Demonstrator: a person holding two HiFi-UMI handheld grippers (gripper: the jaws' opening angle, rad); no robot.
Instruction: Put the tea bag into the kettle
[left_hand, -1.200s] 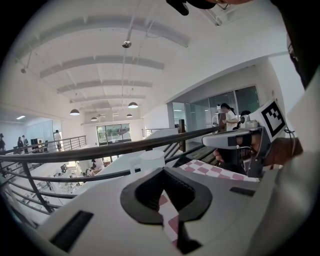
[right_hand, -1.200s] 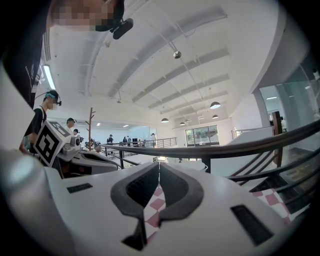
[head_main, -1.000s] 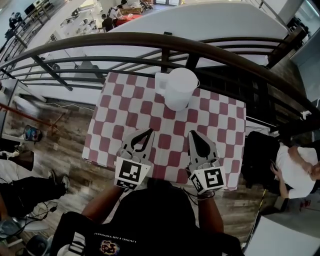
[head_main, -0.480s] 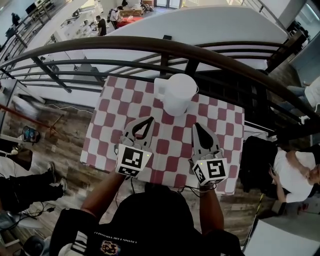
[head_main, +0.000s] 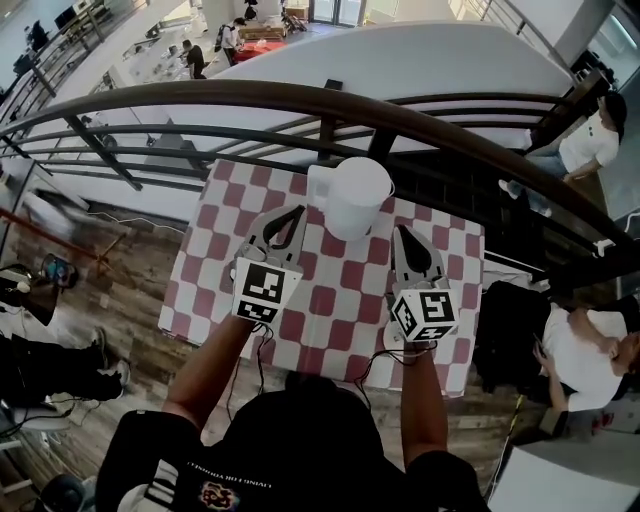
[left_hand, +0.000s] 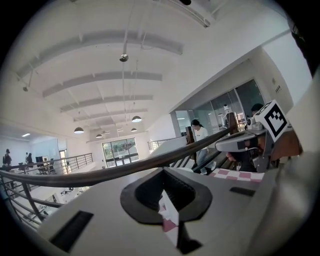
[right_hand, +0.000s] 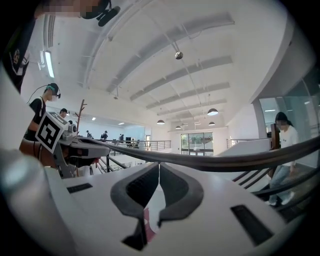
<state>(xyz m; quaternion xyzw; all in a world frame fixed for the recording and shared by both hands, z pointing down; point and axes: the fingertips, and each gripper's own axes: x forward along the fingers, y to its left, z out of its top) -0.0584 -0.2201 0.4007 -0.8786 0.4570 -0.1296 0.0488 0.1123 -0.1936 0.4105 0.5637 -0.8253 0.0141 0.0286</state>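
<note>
Claws pressed together on both: your left gripper (head_main: 299, 209) sits just left of the kettle (head_main: 358, 195), your right gripper (head_main: 401, 230) just right of it, above the checkered cloth (head_main: 330, 300).

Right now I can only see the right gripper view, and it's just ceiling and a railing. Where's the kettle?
Observer: The head view shows the kettle standing at the table's far edge, by the railing.
Operator: Is my gripper close to it?
Observer: The right gripper is over the table, apart from the kettle, which is ahead and to its left.
Operator: Is the other one holding anything?
Observer: No. Its own view shows the left gripper's jaws together, with nothing between them.
</note>
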